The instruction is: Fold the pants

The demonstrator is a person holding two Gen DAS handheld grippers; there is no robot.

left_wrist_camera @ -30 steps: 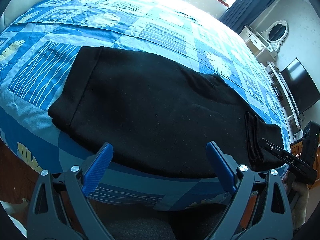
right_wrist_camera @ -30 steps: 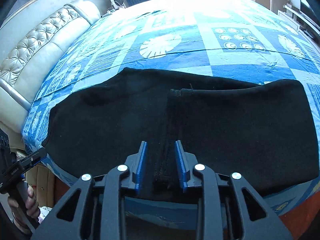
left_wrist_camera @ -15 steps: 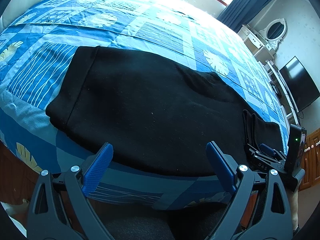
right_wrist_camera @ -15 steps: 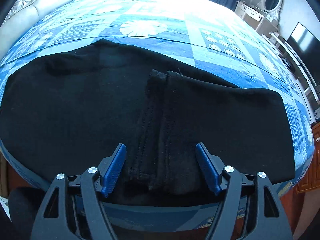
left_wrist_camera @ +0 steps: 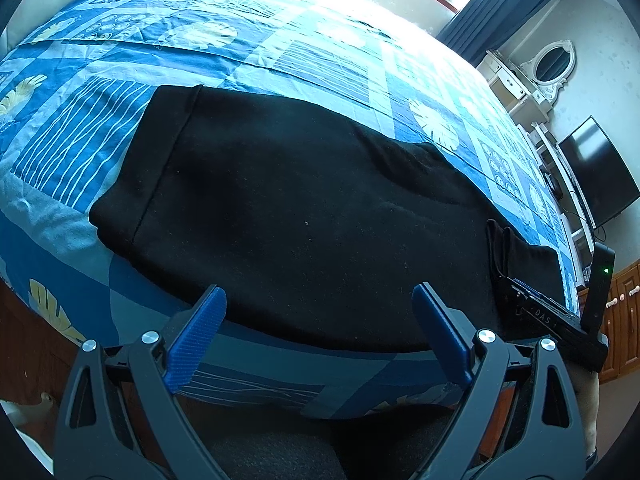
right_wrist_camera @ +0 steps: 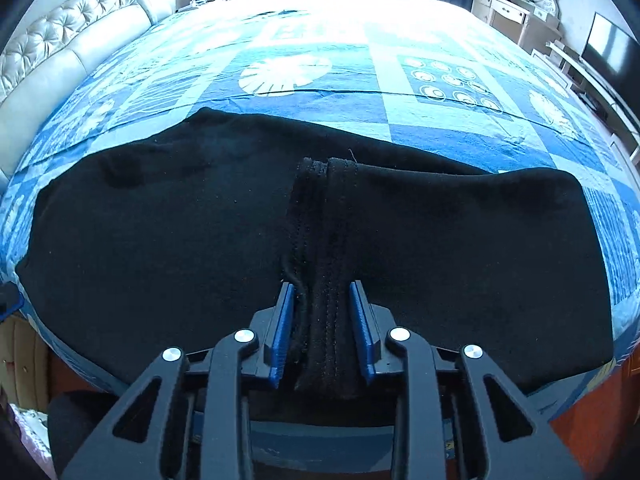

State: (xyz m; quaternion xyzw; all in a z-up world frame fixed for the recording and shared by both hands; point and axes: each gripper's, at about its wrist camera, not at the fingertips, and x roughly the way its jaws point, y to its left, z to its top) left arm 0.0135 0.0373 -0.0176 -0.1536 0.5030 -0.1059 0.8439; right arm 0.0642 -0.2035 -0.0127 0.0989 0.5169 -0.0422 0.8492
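Black pants (left_wrist_camera: 304, 216) lie flat across the near edge of the bed, waistband at the left in the left wrist view. The leg cuffs are folded back onto the legs (right_wrist_camera: 324, 240). My right gripper (right_wrist_camera: 323, 312) is shut on the bunched cuff hems at the near edge of the bed; it also shows in the left wrist view (left_wrist_camera: 532, 300) at the right end of the pants. My left gripper (left_wrist_camera: 320, 320) is open and empty, just above the near edge of the pants, around their middle.
The bed has a blue patterned quilt (left_wrist_camera: 280, 40). A padded headboard (right_wrist_camera: 60, 52) is at the left. A white dresser with mirror (left_wrist_camera: 536, 76) and a TV (left_wrist_camera: 596, 176) stand beyond the right side. The wooden bed frame (right_wrist_camera: 580, 420) runs below the near edge.
My right gripper opened half a second ago, then closed again on the cuff hems. The left gripper has hardly moved and stays open.
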